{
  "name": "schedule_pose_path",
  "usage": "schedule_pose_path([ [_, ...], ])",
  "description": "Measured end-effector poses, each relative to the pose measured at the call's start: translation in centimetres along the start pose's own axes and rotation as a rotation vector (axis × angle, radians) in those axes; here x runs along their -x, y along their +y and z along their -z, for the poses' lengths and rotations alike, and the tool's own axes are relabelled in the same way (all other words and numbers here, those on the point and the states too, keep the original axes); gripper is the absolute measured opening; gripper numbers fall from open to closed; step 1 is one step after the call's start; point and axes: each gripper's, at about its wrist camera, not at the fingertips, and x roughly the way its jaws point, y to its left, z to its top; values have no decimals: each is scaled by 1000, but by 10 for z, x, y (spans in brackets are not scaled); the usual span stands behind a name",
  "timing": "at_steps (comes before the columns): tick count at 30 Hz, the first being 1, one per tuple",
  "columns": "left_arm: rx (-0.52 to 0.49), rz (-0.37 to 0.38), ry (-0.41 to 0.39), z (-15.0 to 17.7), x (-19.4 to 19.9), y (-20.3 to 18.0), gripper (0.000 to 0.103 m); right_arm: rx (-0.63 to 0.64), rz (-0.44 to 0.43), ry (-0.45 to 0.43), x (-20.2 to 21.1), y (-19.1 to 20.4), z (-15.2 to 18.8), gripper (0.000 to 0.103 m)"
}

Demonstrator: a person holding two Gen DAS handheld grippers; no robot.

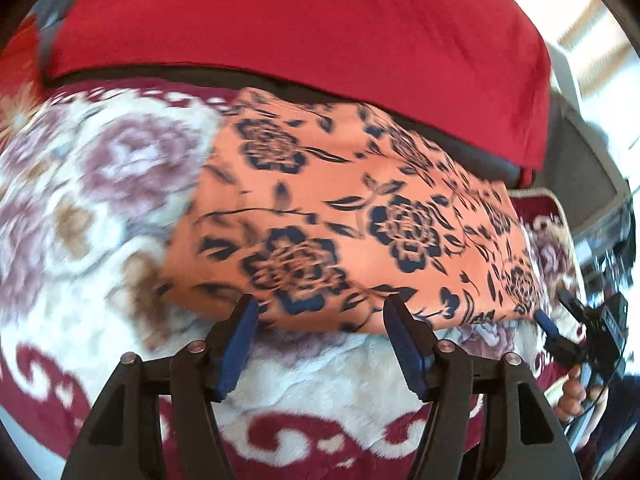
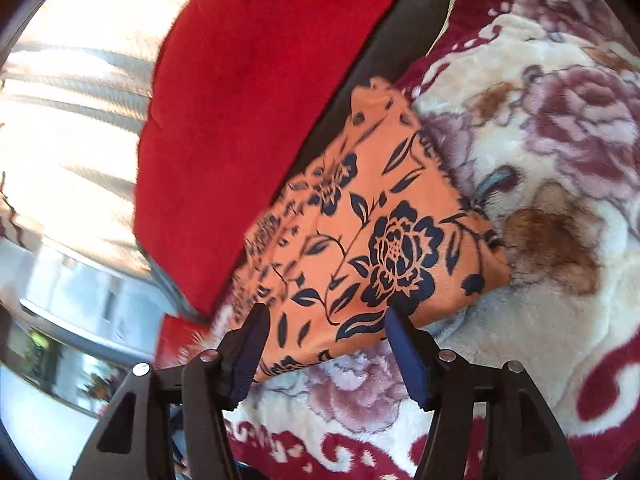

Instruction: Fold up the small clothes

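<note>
A plush cream blanket with mauve roses and maroon scrolls (image 1: 80, 184) (image 2: 560, 160) fills the lower and left parts of the left wrist view and the right side of the right wrist view. A thick red fleece cushion (image 1: 300, 24) (image 2: 240, 100) spans the top of the left view and the upper middle of the right view, with a dark strip beneath its edge. The folded orange cloth with navy flower print (image 1: 340, 216) (image 2: 380, 240) lies flat on the blanket at the centre of both views, its far edge against that dark strip. The left tool (image 1: 322, 316) stands with its blue pads apart at the cloth's near edge, clamping nothing. The right tool (image 2: 326, 326) likewise stands apart over the cloth's near corner; in the left view it shows at the lower right edge (image 1: 554, 316), held by a hand (image 1: 576, 396).
</note>
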Motion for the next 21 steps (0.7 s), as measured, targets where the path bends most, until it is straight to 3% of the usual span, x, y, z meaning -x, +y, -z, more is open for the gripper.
schedule_pose_path([
  [3,61,-41,-27,3,5,22,66,43,5,-3,-2,9,1,62],
  [7,236,-46,47,5,-10,57,66,53,28,9,-24,18,-5,61],
  [10,348,-42,65,9,-24,77,66,-11,22,36,-42,0,-8,62],
  [12,397,-39,82,10,-35,83,66,-30,41,44,-51,-10,-9,55],
  [15,420,-41,77,9,-33,83,66,-58,-8,36,-44,-11,-9,56],
  [18,397,6,63,13,-22,71,66,-97,-51,47,-28,-14,-3,58],
  [21,464,117,65,29,-18,66,68,-184,-103,40,-13,-27,9,67],
])
